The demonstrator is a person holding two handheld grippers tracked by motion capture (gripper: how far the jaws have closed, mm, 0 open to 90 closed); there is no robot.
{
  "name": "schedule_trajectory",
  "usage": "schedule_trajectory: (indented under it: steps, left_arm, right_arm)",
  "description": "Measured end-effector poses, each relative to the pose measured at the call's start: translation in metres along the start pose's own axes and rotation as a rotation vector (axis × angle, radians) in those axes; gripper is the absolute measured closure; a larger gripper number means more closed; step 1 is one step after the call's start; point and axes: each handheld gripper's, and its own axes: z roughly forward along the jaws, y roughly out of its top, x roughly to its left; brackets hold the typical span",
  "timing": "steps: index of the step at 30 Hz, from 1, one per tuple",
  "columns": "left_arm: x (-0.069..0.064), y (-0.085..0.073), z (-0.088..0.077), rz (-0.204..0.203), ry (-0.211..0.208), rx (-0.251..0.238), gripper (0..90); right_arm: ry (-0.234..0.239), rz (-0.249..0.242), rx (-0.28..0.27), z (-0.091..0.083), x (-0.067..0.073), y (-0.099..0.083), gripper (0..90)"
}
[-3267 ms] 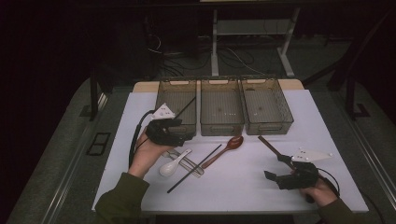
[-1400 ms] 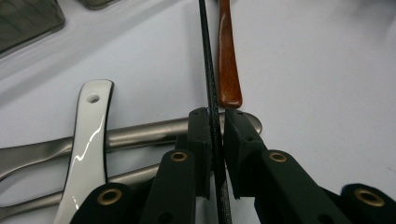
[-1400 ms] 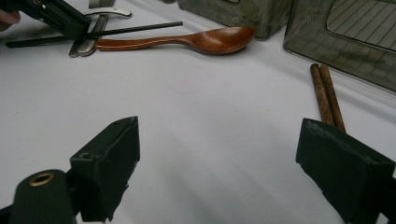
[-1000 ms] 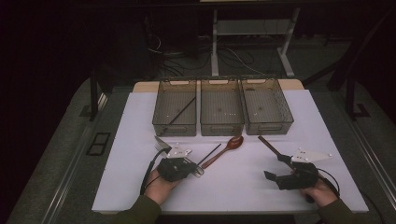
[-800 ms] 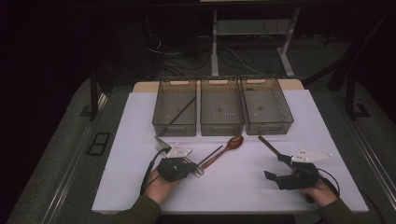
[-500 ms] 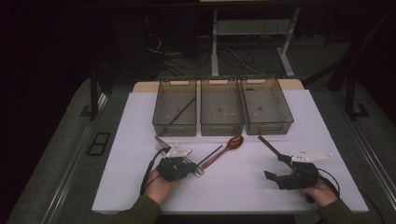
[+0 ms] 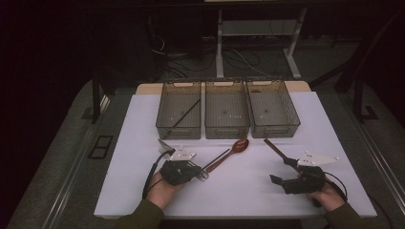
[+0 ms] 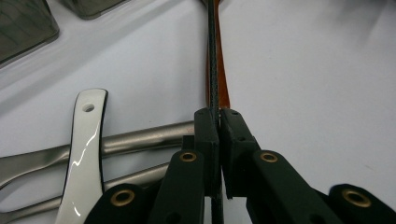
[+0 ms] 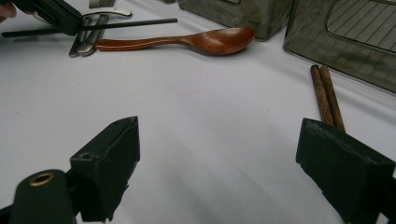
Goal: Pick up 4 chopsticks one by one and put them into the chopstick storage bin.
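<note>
left tongs: left gripper [image 8: 218, 135] is pinching the black chopstick [image 8: 213, 60], jaws pressed tight on it

where it is: low over the white table [image 7: 248, 191], beside the wooden spoon [image 7: 232, 151], near the steel cutlery [image 8: 144, 137]

feel: I'd guess light, stiff, kinda slick, so it could swivel

grip spot: nearer the middle looks safer

right tongs: right gripper [image 9: 219, 154] spread wide, empty

1. A white tabletop [image 7: 239, 191] stands in a dim room, lit mainly from above.
2. Grey floor [image 7: 62, 162] surrounds it on both sides.
3. Behind it, a pale metal frame [image 7: 219, 43] rises amid loose cables [image 7: 239, 59].
4. The far background is dark, possibly a black wall.
</note>
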Motion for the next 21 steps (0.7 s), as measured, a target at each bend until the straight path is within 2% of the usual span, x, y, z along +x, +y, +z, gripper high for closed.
schedule_trajectory:
  steps: [3, 4, 6, 13, 21]
  left_arm:
    - [0.000, 0.001, -0.002, -0.014, -0.010, -0.011, 84.9]
    - [0.001, 0.001, -0.004, -0.002, -0.014, -0.004, 84.9]
    - [0.002, 0.002, -0.006, -0.013, -0.018, -0.013, 84.9]
    - [0.004, 0.005, -0.011, 0.000, -0.044, -0.013, 84.9]
    - [0.008, 0.011, -0.017, 0.003, -0.049, -0.020, 84.9]
  right_arm:
    - [-0.001, 0.000, -0.007, 0.001, -0.001, 0.000, 12.9]
    - [-0.002, -0.001, -0.010, 0.001, -0.001, 0.001, 12.9]
    - [-0.001, -0.004, -0.010, 0.002, 0.000, 0.001, 12.9]
    - [0.003, -0.005, -0.011, 0.005, -0.001, 0.002, 12.9]
    - [0.000, -0.007, -0.006, 0.006, 0.000, 0.002, 12.9]
